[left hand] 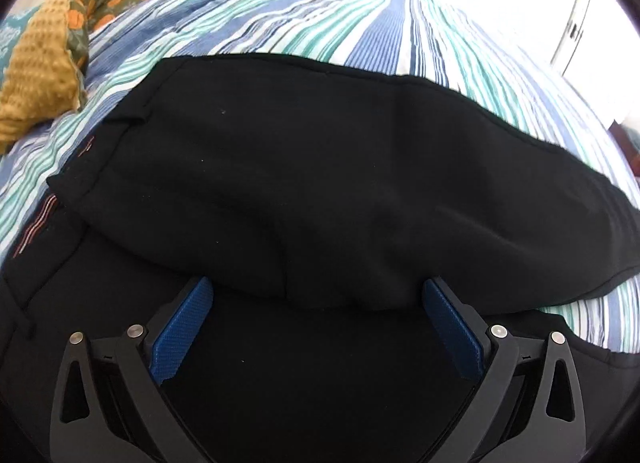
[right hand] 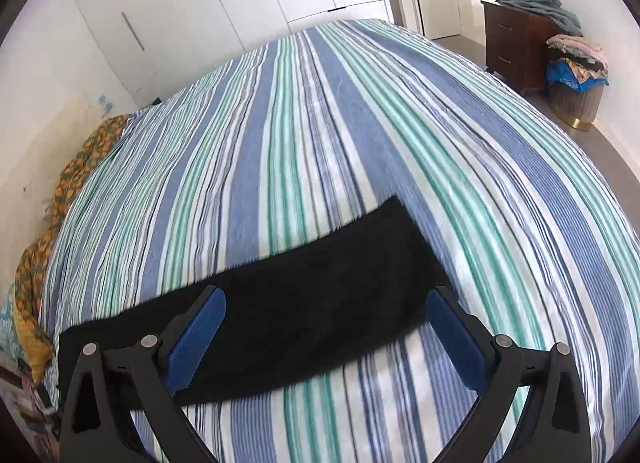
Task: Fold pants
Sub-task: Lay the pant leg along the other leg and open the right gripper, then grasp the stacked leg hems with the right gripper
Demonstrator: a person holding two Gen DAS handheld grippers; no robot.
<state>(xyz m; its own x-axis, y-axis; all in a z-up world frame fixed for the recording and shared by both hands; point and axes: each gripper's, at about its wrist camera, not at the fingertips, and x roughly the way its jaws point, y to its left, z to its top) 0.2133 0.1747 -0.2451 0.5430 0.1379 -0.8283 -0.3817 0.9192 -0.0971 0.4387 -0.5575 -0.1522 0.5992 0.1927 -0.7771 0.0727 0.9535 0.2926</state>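
Black pants [left hand: 304, 183] lie on a striped bed cover [left hand: 320, 11], with one layer folded over another; the folded edge runs just ahead of my left fingertips. My left gripper [left hand: 316, 291] is open, low over the black fabric, its blue pads [left hand: 182, 331] wide apart and holding nothing. In the right wrist view the narrow leg end of the pants [right hand: 320, 303] lies flat across the cover. My right gripper [right hand: 326, 303] is open above that leg end and holds nothing.
A mustard knit and orange floral blanket [left hand: 48, 63] is bunched at the bed's left side. White wardrobe doors [right hand: 200, 3] stand beyond the bed. A brown dresser [right hand: 516, 43] and a pile of clothes on a stool [right hand: 576, 67] stand at the far right.
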